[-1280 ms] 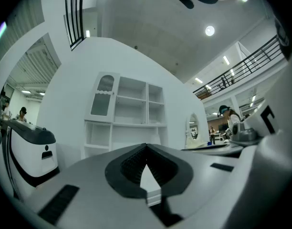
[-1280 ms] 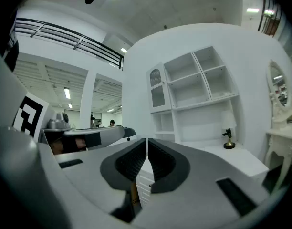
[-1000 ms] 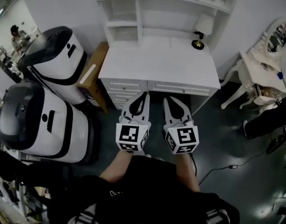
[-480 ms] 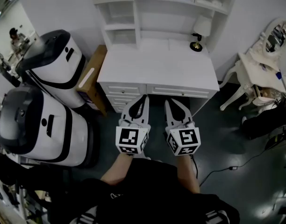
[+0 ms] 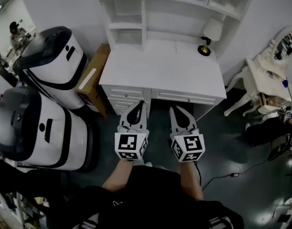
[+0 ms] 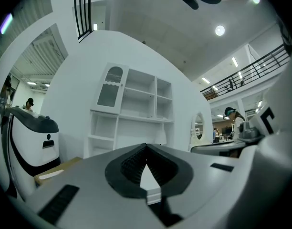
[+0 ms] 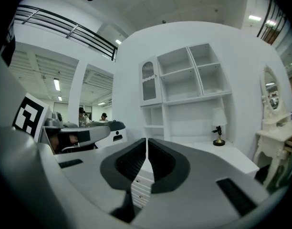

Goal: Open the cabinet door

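The white desk carries a hutch whose arched glass cabinet door stands shut at the upper left; that cabinet door also shows in the right gripper view. My left gripper and right gripper hover side by side in front of the desk's drawers, well short of the hutch. Both point level at the desk. The left gripper has its tips together and nothing between them. The right gripper is likewise shut and empty.
Two large white-and-black machines stand at the left, with a cardboard box between them and the desk. A small lamp sits on the desk's back right. A white vanity and chair stand at the right. A cable lies on the floor.
Both grippers have sunk slightly and drawn a little back toward my body. Their jaws have stayed shut.
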`<act>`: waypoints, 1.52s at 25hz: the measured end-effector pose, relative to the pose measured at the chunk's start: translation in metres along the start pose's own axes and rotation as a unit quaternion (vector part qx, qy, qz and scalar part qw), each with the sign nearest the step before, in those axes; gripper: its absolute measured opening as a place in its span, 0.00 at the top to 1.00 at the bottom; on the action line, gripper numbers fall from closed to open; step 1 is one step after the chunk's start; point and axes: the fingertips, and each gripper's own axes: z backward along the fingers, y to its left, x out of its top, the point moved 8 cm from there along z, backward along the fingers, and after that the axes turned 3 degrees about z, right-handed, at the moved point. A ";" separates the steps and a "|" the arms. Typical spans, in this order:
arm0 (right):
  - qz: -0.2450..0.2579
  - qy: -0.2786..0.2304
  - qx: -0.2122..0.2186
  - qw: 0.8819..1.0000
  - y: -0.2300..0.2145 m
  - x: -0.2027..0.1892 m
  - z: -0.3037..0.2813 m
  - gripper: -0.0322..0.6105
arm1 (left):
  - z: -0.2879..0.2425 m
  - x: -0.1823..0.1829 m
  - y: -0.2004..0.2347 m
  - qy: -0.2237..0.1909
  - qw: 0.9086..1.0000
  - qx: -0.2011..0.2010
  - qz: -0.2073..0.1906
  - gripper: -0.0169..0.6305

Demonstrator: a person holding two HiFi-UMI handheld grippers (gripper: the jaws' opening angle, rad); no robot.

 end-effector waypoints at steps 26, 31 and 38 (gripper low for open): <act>-0.042 0.042 0.055 0.997 0.009 -0.021 -0.184 0.90 | -0.107 -0.007 0.124 0.041 0.997 0.054 -0.033 0.96; -0.047 0.036 0.038 0.998 -0.008 -0.012 -0.206 0.90 | -0.137 -0.004 0.134 0.046 0.998 0.039 -0.021 0.96; -0.056 0.024 0.020 0.998 -0.023 0.000 -0.238 0.90 | -0.168 0.005 0.150 0.047 0.998 0.021 -0.038 0.96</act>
